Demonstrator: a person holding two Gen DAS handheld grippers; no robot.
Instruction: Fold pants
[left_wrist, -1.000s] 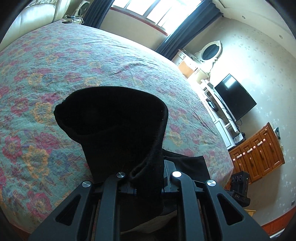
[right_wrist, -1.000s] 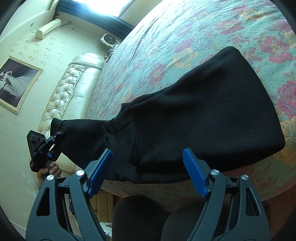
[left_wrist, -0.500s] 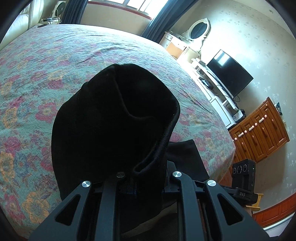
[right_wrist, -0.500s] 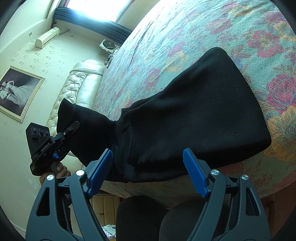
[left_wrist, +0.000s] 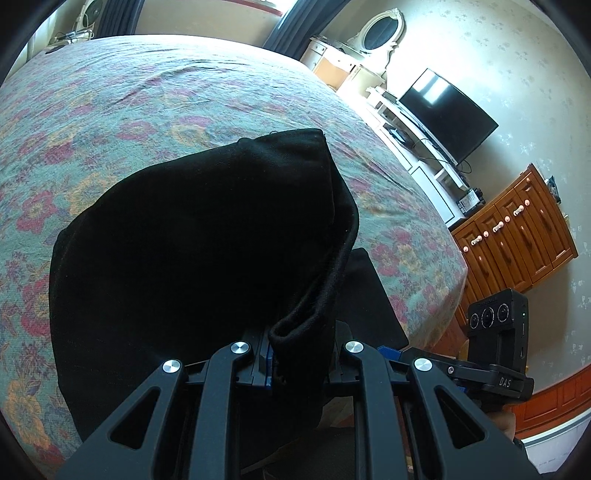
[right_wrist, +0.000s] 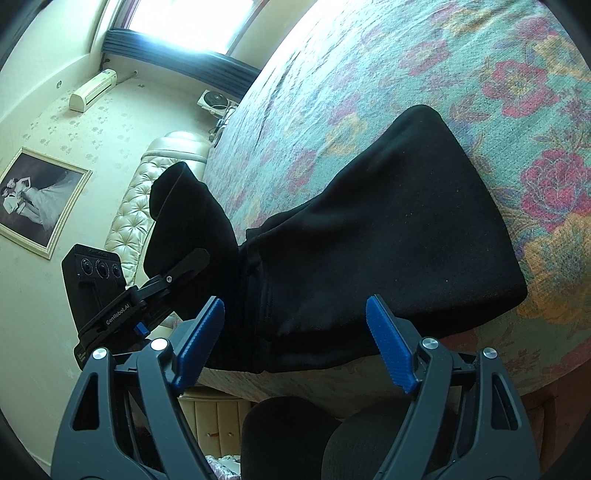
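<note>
Black pants (right_wrist: 369, 240) lie on the flowered bedspread (right_wrist: 480, 55) close to the bed's near edge. One end of them is lifted off the bed at the left, and my left gripper (right_wrist: 192, 260) is shut on it. In the left wrist view that bunched end of the pants (left_wrist: 207, 236) fills the middle and hides the left gripper (left_wrist: 299, 354) fingertips. My right gripper (right_wrist: 295, 343) stands open just short of the pants' near edge; its blue pads (right_wrist: 391, 347) touch nothing. The right gripper's camera body (left_wrist: 495, 332) shows at the lower right.
The bedspread (left_wrist: 147, 96) stretches far beyond the pants. A cream tufted headboard (right_wrist: 147, 192) and a framed picture (right_wrist: 37, 199) are at the left. A television (left_wrist: 447, 114) and wooden cabinet (left_wrist: 517, 236) stand past the bed's foot. A person's dark-clad knees (right_wrist: 332, 435) are below the bed edge.
My left gripper has carried the lifted end of the pants across toward the right gripper, and the cloth now hangs nearer the rest of the pants. The right gripper has stayed in place, open.
</note>
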